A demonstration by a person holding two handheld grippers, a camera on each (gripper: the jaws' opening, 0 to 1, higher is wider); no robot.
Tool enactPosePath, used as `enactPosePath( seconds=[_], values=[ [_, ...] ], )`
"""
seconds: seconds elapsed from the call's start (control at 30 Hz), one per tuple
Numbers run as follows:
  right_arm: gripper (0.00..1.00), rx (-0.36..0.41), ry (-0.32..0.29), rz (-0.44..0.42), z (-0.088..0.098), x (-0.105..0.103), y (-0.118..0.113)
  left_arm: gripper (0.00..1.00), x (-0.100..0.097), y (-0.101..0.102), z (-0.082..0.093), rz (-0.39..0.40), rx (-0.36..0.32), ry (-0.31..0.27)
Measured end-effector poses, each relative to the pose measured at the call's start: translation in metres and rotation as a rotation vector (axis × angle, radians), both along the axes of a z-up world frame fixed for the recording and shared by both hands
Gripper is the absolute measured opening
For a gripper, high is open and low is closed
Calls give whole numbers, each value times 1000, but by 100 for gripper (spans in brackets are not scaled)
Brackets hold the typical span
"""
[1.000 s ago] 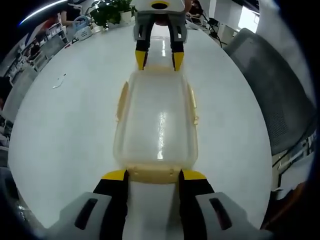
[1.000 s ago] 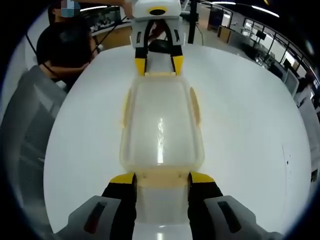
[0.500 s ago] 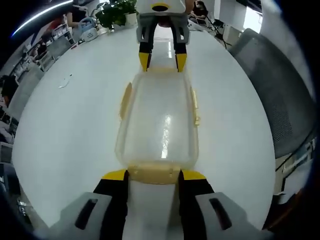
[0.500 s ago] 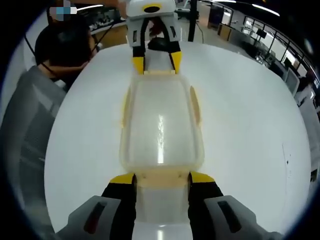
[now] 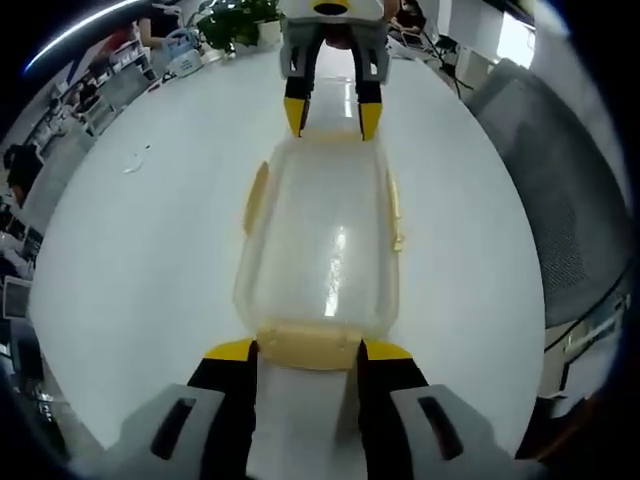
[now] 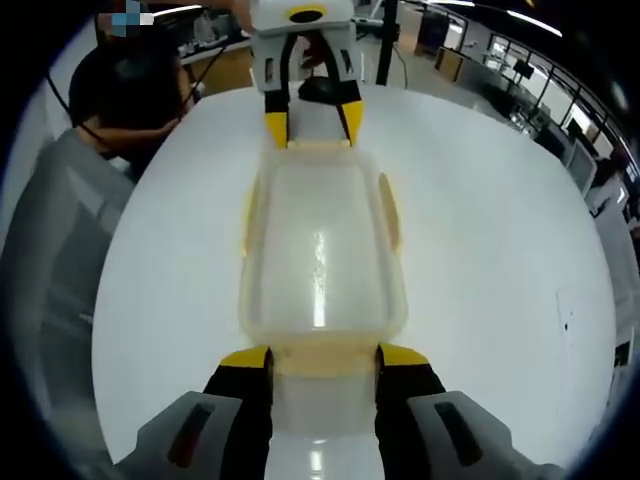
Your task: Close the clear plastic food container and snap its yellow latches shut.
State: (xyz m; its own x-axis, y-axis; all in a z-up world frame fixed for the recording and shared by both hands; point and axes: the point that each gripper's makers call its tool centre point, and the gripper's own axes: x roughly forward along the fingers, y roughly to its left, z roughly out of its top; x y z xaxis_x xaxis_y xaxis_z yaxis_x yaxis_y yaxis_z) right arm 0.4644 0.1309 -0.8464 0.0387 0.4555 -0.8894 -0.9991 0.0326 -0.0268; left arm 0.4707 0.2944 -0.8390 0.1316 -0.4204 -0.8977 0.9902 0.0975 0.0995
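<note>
Container (image 5: 320,240) lidded on tabletop (image 5: 130,260); left gripper (image 5: 305,348) and right gripper (image 6: 322,355) spread, straddling end latches.

The left gripper view looks down along its own yellow-tipped left claw (image 5: 297,352) from one short end of the clear plastic food container with yellow latches (image 5: 320,245), close above the white counter (image 5: 150,260). The right gripper view faces the opposite way, from the other short end, over the right claw (image 6: 324,358) at the same container (image 6: 320,245) and counter (image 6: 480,250). Each view meets the other claw head-on at the far end: the right claw (image 5: 332,117) in the left gripper view, the left claw (image 6: 306,126) in the right gripper view.
</note>
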Motion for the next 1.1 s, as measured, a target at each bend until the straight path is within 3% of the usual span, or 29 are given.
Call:
enactPosePath(
  seconds=[0.63, 1.1],
  values=[
    [39, 8, -48, -2, 39, -8, -22, 39, -7, -23, 42, -10, -15, -58],
    [39, 15, -68, -8, 56, -15, -40, 39, -15, -41, 57, -13, -11, -79]
  ],
)
